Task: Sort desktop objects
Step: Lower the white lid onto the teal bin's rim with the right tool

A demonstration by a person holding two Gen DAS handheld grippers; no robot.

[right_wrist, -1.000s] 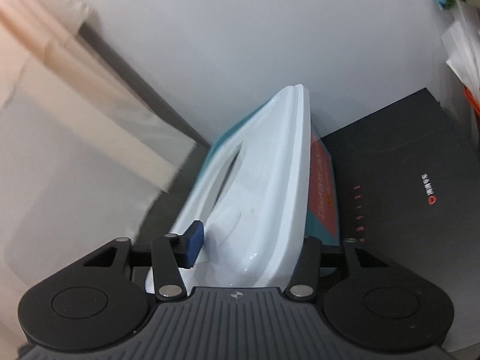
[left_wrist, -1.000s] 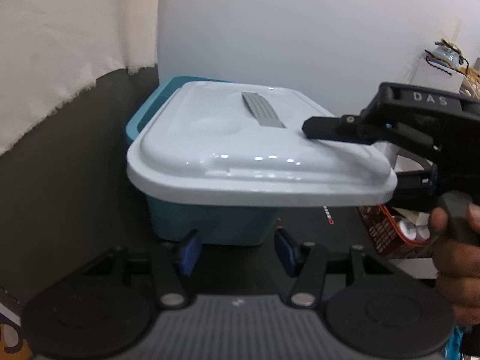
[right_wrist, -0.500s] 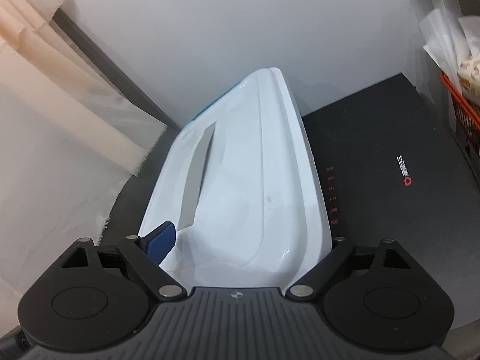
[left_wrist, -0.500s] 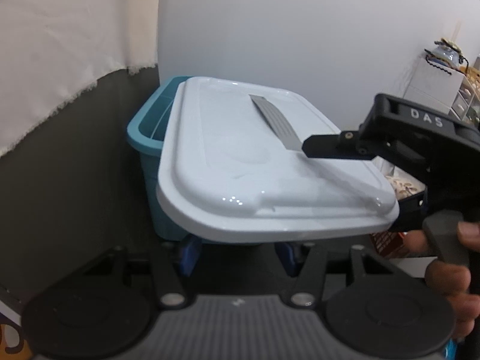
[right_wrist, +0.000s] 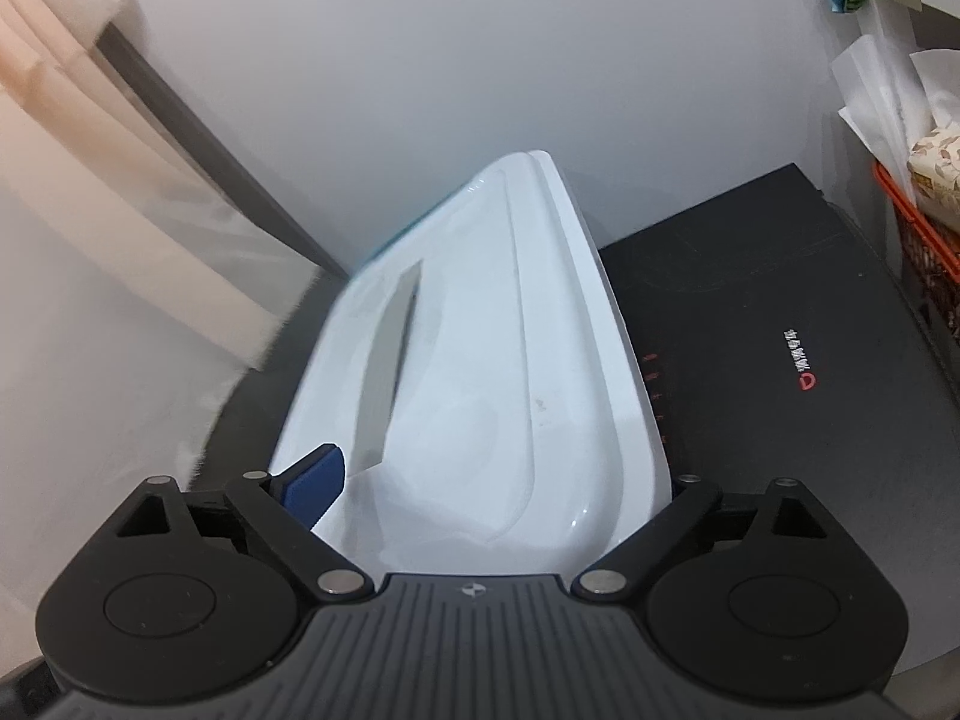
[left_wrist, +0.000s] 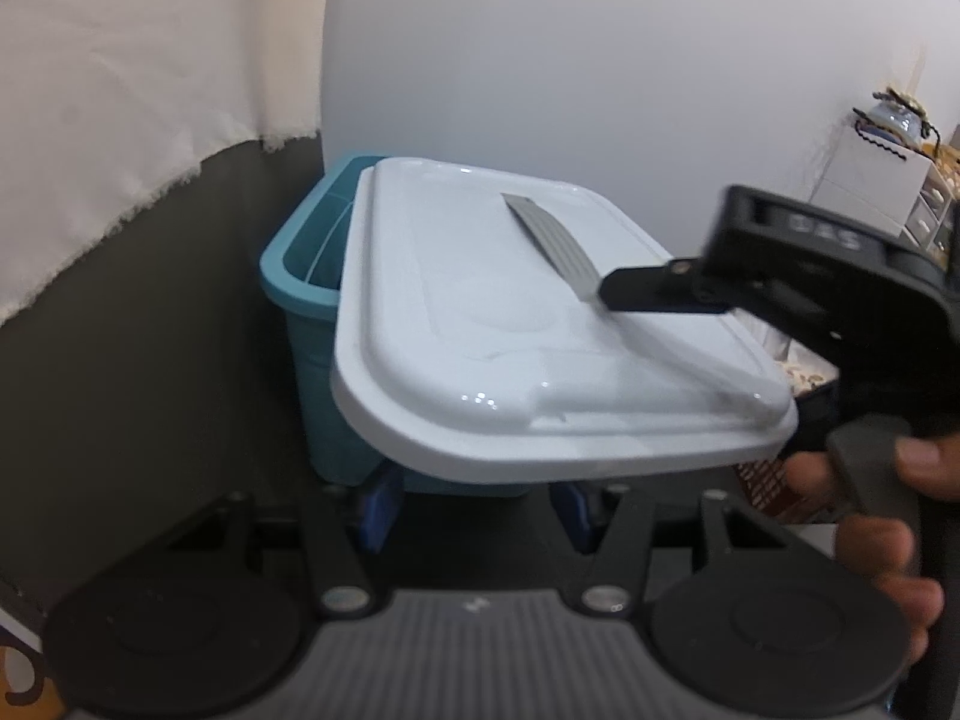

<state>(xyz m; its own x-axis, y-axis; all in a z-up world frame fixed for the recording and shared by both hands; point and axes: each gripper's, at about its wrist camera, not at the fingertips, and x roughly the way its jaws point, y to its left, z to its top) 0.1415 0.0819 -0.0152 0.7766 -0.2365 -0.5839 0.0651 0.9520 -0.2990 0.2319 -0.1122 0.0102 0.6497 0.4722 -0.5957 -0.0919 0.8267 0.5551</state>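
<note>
Now right gripper (right_wrist: 480,480) clamps white lid (left_wrist: 540,348) — askew over teal bin (left_wrist: 306,276).

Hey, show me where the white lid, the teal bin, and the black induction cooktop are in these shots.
white lid (left_wrist: 480,324): left wrist view, its top surface.
teal bin (left_wrist: 300,282): left wrist view, exposed left rim.
black induction cooktop (right_wrist: 762,324): right wrist view, bare glass top.

The right gripper (right_wrist: 480,492) is clamping a white lid (right_wrist: 480,396) by its near edge, one blue pad (right_wrist: 315,483) pressing on the lid's top face while the other finger is lying hidden under it. The lid is stretching away ahead of the fingers, tilted, with a grey strip (right_wrist: 387,372) running along it. A black box (right_wrist: 780,360) is sitting right of the fingers, beside the lid. An orange basket (right_wrist: 918,228) is standing further right.
</note>
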